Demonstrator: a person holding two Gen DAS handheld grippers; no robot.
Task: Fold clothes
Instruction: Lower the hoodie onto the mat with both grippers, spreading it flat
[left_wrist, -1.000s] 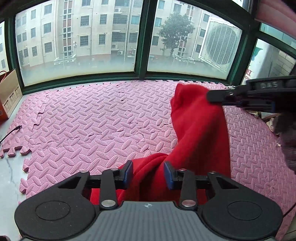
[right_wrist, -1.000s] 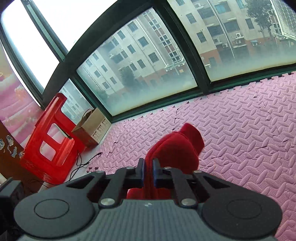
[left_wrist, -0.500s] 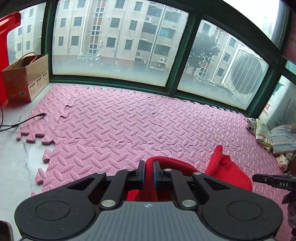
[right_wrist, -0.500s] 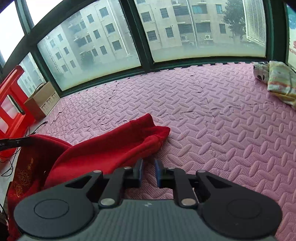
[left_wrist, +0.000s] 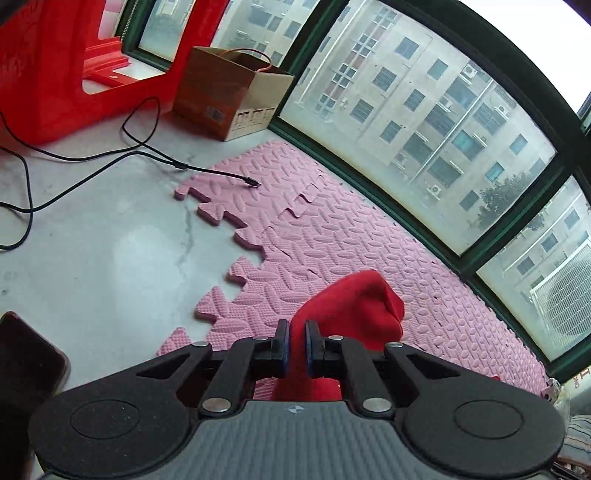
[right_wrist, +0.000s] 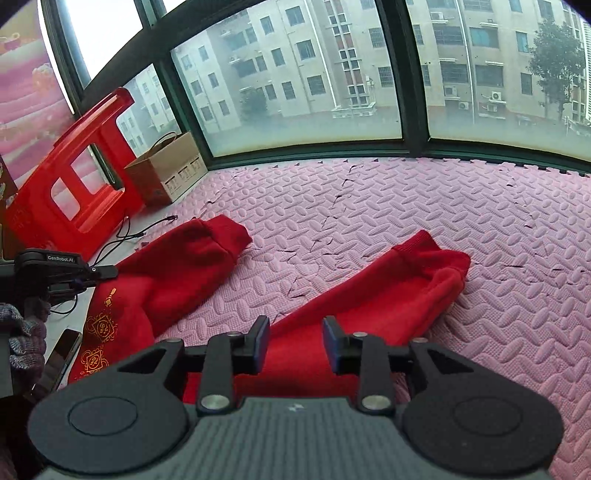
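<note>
Now my right gripper has let go: its jaws, pinched on red cloth half a second ago, stand apart over the sweater, which lies spread on the pink mat with one sleeve reaching left and the other right. My left gripper stays clamped on a fold of that sweater, at its left edge near the bare floor; the cloth there rises in a hump beyond my fingers. A second ago the sweater hung in the air between us, so I judge the laying-out nearly done and no fold yet made. Once my left releases, a sleeve can be brought across. A phone lies by the printed hem.
</note>
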